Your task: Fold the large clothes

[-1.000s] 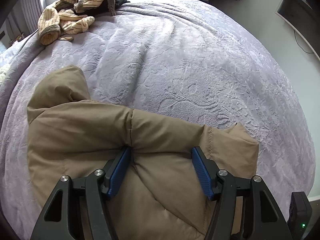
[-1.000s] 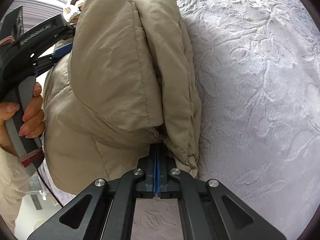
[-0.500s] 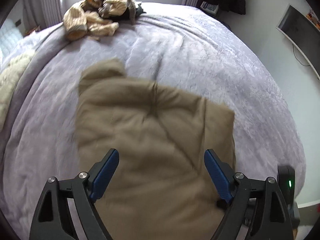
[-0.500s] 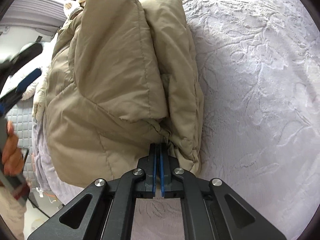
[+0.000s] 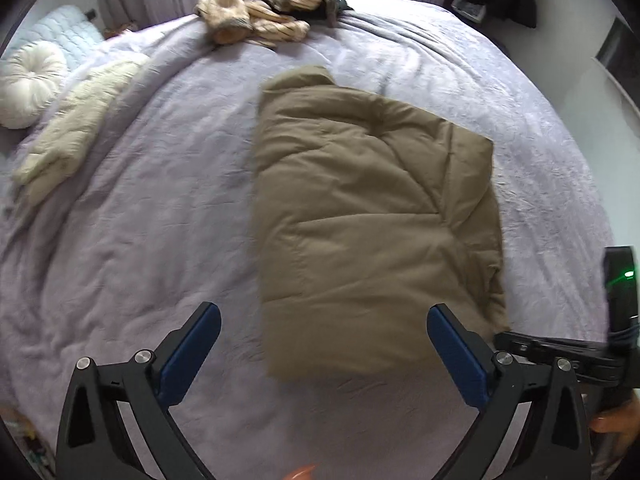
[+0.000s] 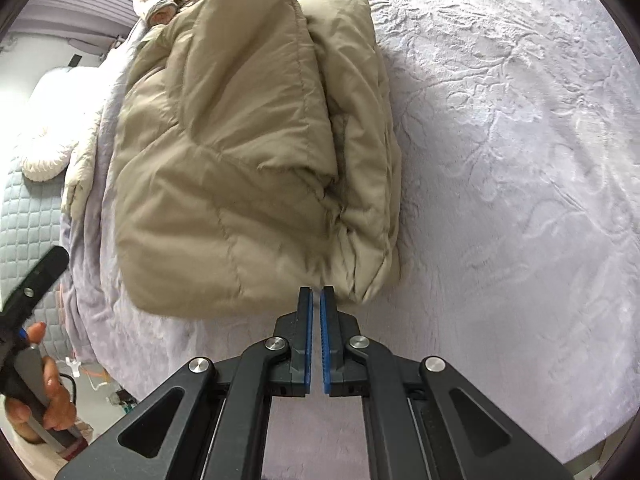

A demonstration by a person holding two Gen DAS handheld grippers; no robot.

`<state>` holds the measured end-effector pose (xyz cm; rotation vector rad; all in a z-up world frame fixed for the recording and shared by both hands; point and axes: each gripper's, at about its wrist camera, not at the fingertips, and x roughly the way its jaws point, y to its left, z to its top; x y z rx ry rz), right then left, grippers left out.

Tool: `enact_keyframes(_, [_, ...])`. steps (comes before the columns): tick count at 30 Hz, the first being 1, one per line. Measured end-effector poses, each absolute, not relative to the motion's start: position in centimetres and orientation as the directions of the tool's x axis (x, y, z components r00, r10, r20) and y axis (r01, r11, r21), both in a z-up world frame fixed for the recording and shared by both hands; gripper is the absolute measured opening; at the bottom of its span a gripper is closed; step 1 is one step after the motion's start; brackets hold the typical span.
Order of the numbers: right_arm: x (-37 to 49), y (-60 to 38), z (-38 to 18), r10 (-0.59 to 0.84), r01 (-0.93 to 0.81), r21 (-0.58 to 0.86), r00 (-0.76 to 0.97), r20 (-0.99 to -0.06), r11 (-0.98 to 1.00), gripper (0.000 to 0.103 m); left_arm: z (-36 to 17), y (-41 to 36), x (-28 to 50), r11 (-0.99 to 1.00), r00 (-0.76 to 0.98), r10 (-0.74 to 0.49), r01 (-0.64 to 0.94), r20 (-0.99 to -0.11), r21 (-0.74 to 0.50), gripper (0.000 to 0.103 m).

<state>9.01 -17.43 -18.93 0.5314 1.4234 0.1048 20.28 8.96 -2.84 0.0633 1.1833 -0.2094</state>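
The jacket [image 5: 372,216] is seen folded at frame centre on the bed [image 5: 132,240], released. The left gripper [image 5: 320,344] has just been opened wide and drawn back, empty; the right gripper [image 6: 316,300] has just been parted slightly, clear of the hem. This fold is judged finished.

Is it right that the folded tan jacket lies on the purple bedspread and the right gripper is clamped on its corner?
Not quite. The right gripper has let go: its jaws are slightly parted with nothing between them, as the right wrist view shows. The folded tan jacket does lie on the purple bedspread.
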Motion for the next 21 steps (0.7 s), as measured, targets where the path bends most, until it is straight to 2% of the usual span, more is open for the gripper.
enact_keyframes(1, [8.8, -17.2, -18.6, 0.378, 0.24, 0.408, 0.163, -0.911, 0.881, 0.017, -2.6, 9.2, 19.8, 0.981, 0.373, -0.118, 0.187, -0.92, -0.05, 0.103])
enact_keyframes(3, [8.3, -16.7, -17.6, 0.37, 0.233, 0.401, 0.169, -0.914, 0.886, 0.056, -1.8, 9.9, 19.0, 0.983, 0.388, -0.129, 0.174, -0.913, -0.064, 0.103])
enact_keyframes(4, [8.0, -16.3, -16.9, 0.362, 0.227, 0.396, 0.179, -0.915, 0.89, 0.061, -1.5, 10.3, 18.8, 0.983, 0.386, -0.143, 0.166, -0.911, -0.084, 0.103])
enact_keyframes(7, [7.3, -15.1, -15.2, 0.349, 0.202, 0.387, 0.201, -0.915, 0.9, 0.064, -0.7, 11.0, 18.2, 0.983, 0.381, -0.153, 0.151, -0.912, -0.102, 0.103])
enact_keyframes(8, [7.2, -14.9, -14.7, 0.34, 0.197, 0.38, 0.208, -0.917, 0.904, 0.07, -0.3, 11.1, 18.0, 0.985, 0.388, -0.14, 0.15, -0.911, -0.087, 0.103])
enact_keyframes(9, [7.1, -14.4, -13.8, 0.319, 0.185, 0.36, 0.22, -0.922, 0.914, 0.081, 0.0, 11.1, 18.0, 0.985, 0.391, -0.133, 0.153, -0.911, -0.078, 0.103])
enact_keyframes(13, [6.6, -13.3, -10.3, 0.213, 0.145, 0.265, 0.296, -0.931, 0.953, 0.091, 1.8, 11.2, 17.1, 0.985, 0.412, -0.14, 0.15, -0.9, -0.085, 0.103])
enact_keyframes(15, [6.3, -12.9, -8.3, 0.173, 0.137, 0.237, 0.365, -0.915, 0.962, 0.103, 2.7, 11.3, 16.5, 0.984, 0.42, -0.155, 0.146, -0.894, -0.102, 0.103])
enact_keyframes(21, [6.3, -12.8, -4.2, 0.111, 0.137, 0.194, 0.459, -0.882, 0.971, 0.103, 5.5, 11.5, 15.7, 0.987, 0.46, -0.142, 0.128, -0.877, -0.093, 0.103])
